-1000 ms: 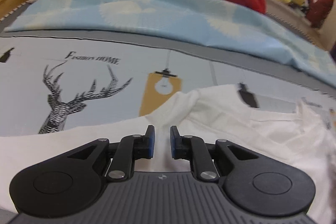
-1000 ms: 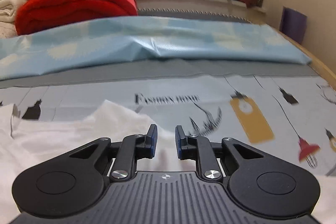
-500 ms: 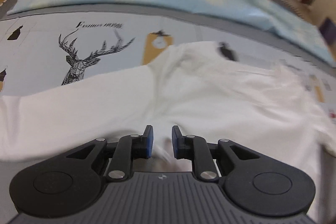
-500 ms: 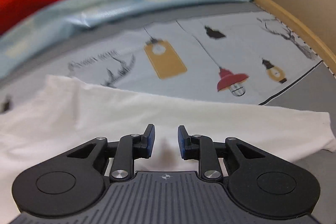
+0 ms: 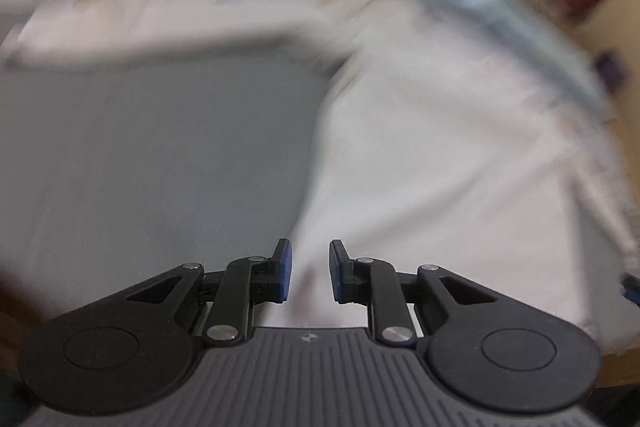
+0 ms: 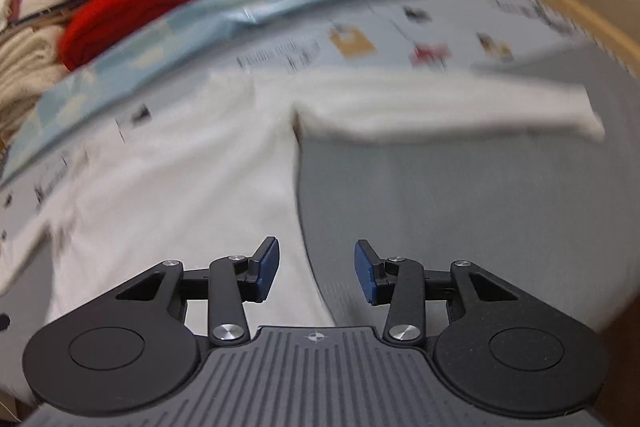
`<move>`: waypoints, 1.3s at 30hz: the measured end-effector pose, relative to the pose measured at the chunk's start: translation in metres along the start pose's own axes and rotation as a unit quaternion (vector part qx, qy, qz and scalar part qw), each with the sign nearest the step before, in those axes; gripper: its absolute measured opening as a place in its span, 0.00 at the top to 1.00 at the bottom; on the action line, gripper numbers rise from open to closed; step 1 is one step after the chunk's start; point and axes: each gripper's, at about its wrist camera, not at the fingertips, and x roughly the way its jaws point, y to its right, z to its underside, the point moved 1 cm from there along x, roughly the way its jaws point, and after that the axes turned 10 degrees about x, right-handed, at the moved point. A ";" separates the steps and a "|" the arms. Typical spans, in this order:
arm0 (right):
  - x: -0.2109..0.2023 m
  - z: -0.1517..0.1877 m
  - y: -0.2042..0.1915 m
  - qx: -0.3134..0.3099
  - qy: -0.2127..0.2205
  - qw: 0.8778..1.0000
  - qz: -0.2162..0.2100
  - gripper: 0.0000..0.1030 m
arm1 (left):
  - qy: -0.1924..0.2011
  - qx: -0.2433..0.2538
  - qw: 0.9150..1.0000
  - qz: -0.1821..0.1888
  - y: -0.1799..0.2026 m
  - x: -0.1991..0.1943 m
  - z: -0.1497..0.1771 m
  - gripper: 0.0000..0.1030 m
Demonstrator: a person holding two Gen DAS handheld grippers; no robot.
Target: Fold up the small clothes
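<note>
I have swung both grippers back over the white garment (image 6: 180,187); my left gripper (image 5: 309,277) is hovering slightly parted and empty, my right gripper (image 6: 316,271) is opening, empty.

You are working over a bed (image 6: 460,195) covered by a grey sheet with a pale printed panel (image 6: 380,27) of lamps and lettering. A white garment (image 6: 180,167) lies flat on it; one sleeve (image 6: 440,107) stretches sideways across the grey area. Beyond the panel lies a light blue patterned cloth (image 6: 280,3). Behind that cloth sit a folded red blanket (image 6: 132,11) and a stack of cream textiles (image 6: 24,59). The left wrist view is heavily blurred, showing the same garment (image 5: 440,167) on grey sheet (image 5: 160,167).
</note>
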 end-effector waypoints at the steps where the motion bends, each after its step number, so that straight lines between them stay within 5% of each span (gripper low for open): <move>1: 0.009 0.014 0.006 -0.004 -0.026 0.999 0.031 0.58 | 0.004 -0.003 1.000 -0.001 -0.004 0.001 0.006 0.78; 9: 0.036 0.030 0.018 -0.007 -0.082 0.995 0.062 0.59 | -0.046 -0.025 0.999 0.010 -0.022 0.021 0.023 0.74; 12: 0.046 0.038 0.016 -0.013 -0.110 0.992 0.058 0.60 | -0.059 0.002 0.998 0.009 -0.014 0.027 0.025 0.82; 14: 0.046 0.045 0.011 -0.040 -0.110 0.991 0.061 0.95 | -0.061 0.020 0.998 0.001 -0.008 0.028 0.029 0.93; 19: 0.018 0.028 0.026 0.009 -0.059 0.997 0.045 0.96 | -0.012 0.028 0.999 0.034 0.002 -0.005 0.036 0.95; 23: 0.027 0.034 0.029 -0.017 -0.086 0.993 0.077 0.95 | -0.070 0.062 0.995 -0.017 0.008 0.015 0.051 0.94; 27: 0.032 0.042 0.022 -0.041 -0.095 0.990 0.098 0.95 | -0.044 0.042 0.998 -0.007 0.003 0.002 0.048 0.93; 31: 0.019 0.038 0.017 -0.050 -0.042 0.990 0.121 0.94 | -0.002 0.052 0.998 -0.030 0.007 -0.010 0.045 0.84; 32: 0.013 0.036 0.015 -0.051 -0.021 0.991 0.122 0.86 | 0.011 0.062 0.998 -0.030 0.013 -0.013 0.041 0.82; 36: -0.006 0.036 0.000 -0.093 0.029 0.994 0.058 0.71 | 0.024 0.105 0.994 0.019 0.034 -0.014 0.041 0.81; 39: 0.009 0.047 -0.005 -0.118 -0.036 0.992 0.038 0.61 | -0.041 0.137 0.990 -0.001 0.043 0.008 0.049 0.79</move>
